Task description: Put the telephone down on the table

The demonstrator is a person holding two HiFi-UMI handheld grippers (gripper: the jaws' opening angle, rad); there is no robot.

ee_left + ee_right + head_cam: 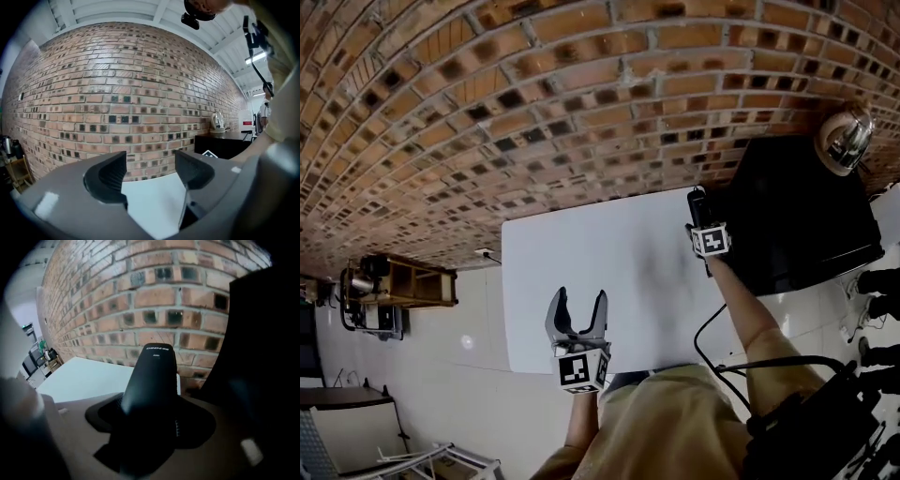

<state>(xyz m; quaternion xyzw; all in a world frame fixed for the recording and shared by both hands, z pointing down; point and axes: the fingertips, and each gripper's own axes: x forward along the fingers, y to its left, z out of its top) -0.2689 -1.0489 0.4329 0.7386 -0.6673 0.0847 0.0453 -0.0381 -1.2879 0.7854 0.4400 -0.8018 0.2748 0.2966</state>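
A black telephone handset stands lengthwise between the jaws of my right gripper, which is shut on it. In the head view this gripper holds the telephone over the far right corner of the white table, close to a black cabinet. My left gripper hovers over the table's near edge, open and with nothing in it. In the left gripper view its jaws stand apart, with the white tabletop showing between them.
A black cabinet stands right of the table with a metal kettle on it. A brick wall runs behind the table. A wooden shelf unit stands at the left. A black cable hangs by my right arm.
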